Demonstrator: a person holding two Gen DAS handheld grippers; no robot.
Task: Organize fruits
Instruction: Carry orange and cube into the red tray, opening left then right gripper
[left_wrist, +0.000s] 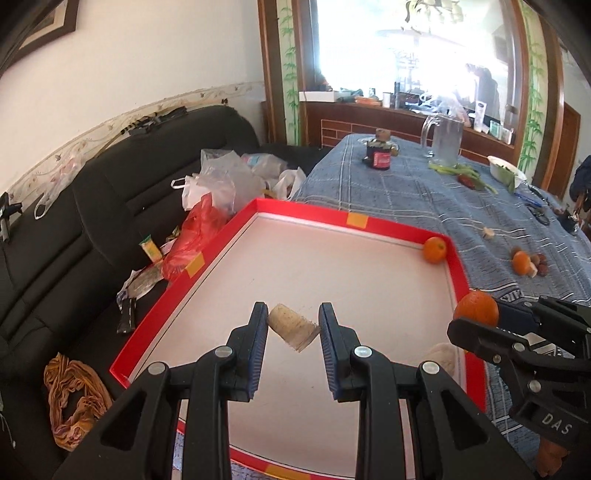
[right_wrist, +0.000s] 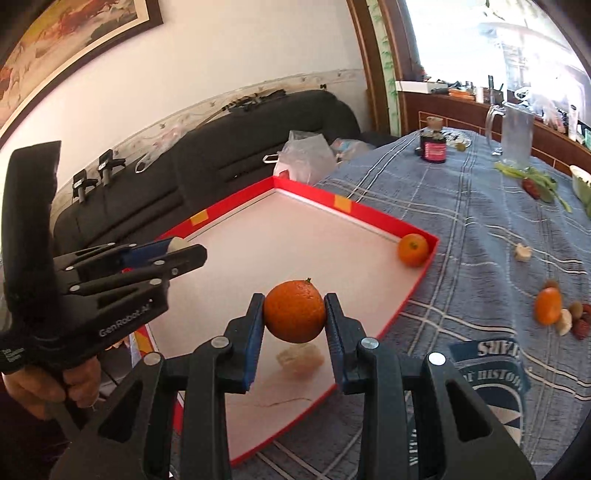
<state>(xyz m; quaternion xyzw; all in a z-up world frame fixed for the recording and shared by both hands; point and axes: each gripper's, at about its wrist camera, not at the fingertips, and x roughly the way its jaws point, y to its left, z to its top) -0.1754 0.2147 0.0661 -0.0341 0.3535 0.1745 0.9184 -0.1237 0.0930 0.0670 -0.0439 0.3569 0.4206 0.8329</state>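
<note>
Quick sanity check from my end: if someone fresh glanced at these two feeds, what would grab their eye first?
First the red-walled tray, pale inside, on the blue plaid tablecloth. Then the right tongs clamped on an orange above the tray's near end, while a second orange sits in the tray's far right corner. The left tongs hold a pale beige chunk over the tray.

The left gripper (left_wrist: 293, 325) held a pale fruit chunk (left_wrist: 293, 326) above the red tray (left_wrist: 221, 236); one orange (left_wrist: 434, 250) sat in its far corner.
</note>
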